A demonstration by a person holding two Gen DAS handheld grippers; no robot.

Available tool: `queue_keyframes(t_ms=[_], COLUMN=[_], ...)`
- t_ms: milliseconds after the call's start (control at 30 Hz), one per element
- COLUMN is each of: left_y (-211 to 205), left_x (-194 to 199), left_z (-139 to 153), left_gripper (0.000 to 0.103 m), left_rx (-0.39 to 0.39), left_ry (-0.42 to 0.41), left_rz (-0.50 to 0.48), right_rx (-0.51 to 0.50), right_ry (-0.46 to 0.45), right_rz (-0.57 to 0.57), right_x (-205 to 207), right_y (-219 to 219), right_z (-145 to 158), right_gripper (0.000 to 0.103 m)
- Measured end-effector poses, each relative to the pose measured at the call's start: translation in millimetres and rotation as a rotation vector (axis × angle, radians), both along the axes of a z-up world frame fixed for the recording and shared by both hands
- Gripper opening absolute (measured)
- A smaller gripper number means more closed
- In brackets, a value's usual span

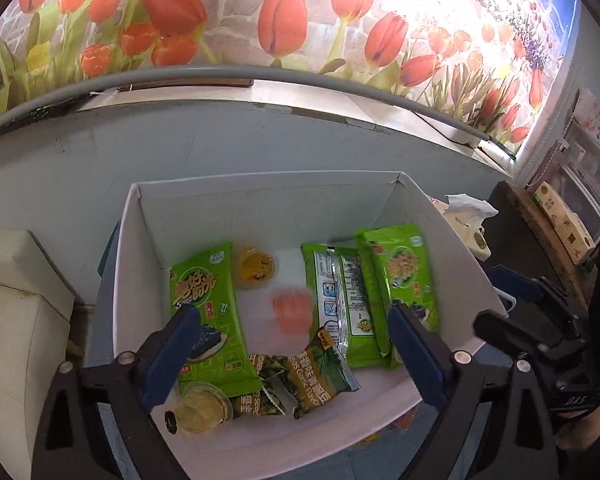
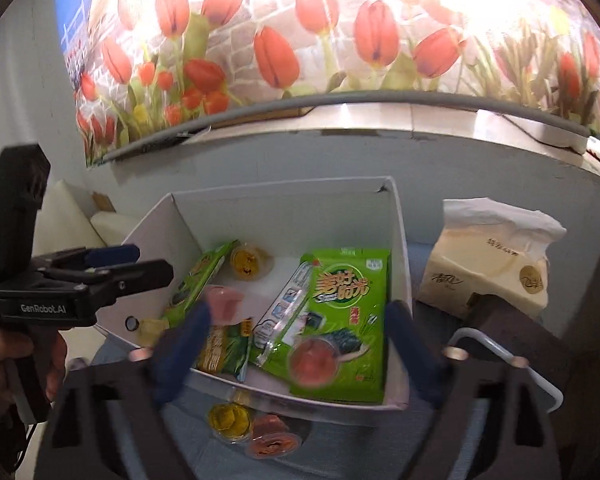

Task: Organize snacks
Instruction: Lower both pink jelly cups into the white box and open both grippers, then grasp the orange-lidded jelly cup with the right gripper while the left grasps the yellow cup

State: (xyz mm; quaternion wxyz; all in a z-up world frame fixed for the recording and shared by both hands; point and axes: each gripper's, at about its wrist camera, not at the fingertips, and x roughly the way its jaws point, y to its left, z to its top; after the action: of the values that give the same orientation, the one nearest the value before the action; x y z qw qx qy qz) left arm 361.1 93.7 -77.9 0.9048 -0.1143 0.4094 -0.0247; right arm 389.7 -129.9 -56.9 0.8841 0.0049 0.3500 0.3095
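Observation:
A white box [image 1: 268,200] [image 2: 284,200] holds green seaweed packs [image 1: 208,316] [image 2: 344,312], small green bean packets [image 1: 320,376], yellow jelly cups [image 1: 256,268] [image 2: 248,260] and blurred pink jelly cups [image 1: 292,314] [image 2: 314,360]. My left gripper [image 1: 296,344] is open and empty above the box; it also shows at the left of the right wrist view [image 2: 136,264]. My right gripper [image 2: 300,344] is open and empty over the box's near wall; it also shows at the right of the left wrist view [image 1: 496,300]. A yellow cup [image 2: 228,420] and pink cups [image 2: 272,440] lie outside the box.
A tissue pack [image 2: 492,264] [image 1: 468,220] stands right of the box. A white cushioned seat [image 1: 16,320] is at the left. A grey wall with a tulip mural [image 1: 280,20] rises behind. A dark chair with a white frame [image 2: 512,360] is at the right.

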Motion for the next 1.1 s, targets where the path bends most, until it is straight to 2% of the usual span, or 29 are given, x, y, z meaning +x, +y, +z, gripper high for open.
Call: queue_keyframes(t_ms=[33, 167, 367, 500, 633, 767, 867, 967, 1100], left_y=[0.5, -0.7, -11.4, -22.0, -37.4, -47.1, -55.4, -61.8, -66.3], left_x=[-1.2, -7.7, -32.4, -64.1, -104.1, -151.8, -184.3, -210.3, -237.4], left_z=[0.6, 2.4, 18.9, 28.9, 31.6, 30.9, 27.9, 20.0, 12.2], left_gripper=[0.103, 0.103, 0.103, 0.103, 0.103, 0.103, 0.103, 0.103, 0.103], left_rx=[0.002, 0.009, 0.044, 0.062, 0.094, 0.058, 0.063, 0.043, 0.025], left_ry=[-0.004, 0.0, -0.049, -0.097, -0.126, -0.148, -0.155, -0.143, -0.14], left_rz=[0.005, 0.008, -0.001, -0.024, -0.038, -0.042, -0.041, -0.058, -0.048], right_rx=[0.011, 0.036, 0.082, 0.1, 0.093, 0.048, 0.01, -0.01, -0.062], right_ry=[-0.004, -0.017, -0.044, -0.049, -0.006, -0.011, 0.002, -0.007, -0.019], right_rz=[-0.006, -0.029, -0.073, -0.096, -0.082, -0.074, -0.048, 0.006, 0.02], right_x=[-1.9, -7.1, -28.1, -52.1, -77.1, -107.5, -127.6, -143.2, -154.0], right_y=[-5.1, -18.2, -36.1, -47.7, -51.4, -50.5, -45.4, -36.2, -21.0], right_z=[1.4, 5.8, 18.5, 19.6, 6.3, -9.5, -23.0, -34.8, -49.5], right_gripper=[0.095, 0.103, 0.103, 0.103, 0.103, 0.103, 0.103, 0.103, 0.103])
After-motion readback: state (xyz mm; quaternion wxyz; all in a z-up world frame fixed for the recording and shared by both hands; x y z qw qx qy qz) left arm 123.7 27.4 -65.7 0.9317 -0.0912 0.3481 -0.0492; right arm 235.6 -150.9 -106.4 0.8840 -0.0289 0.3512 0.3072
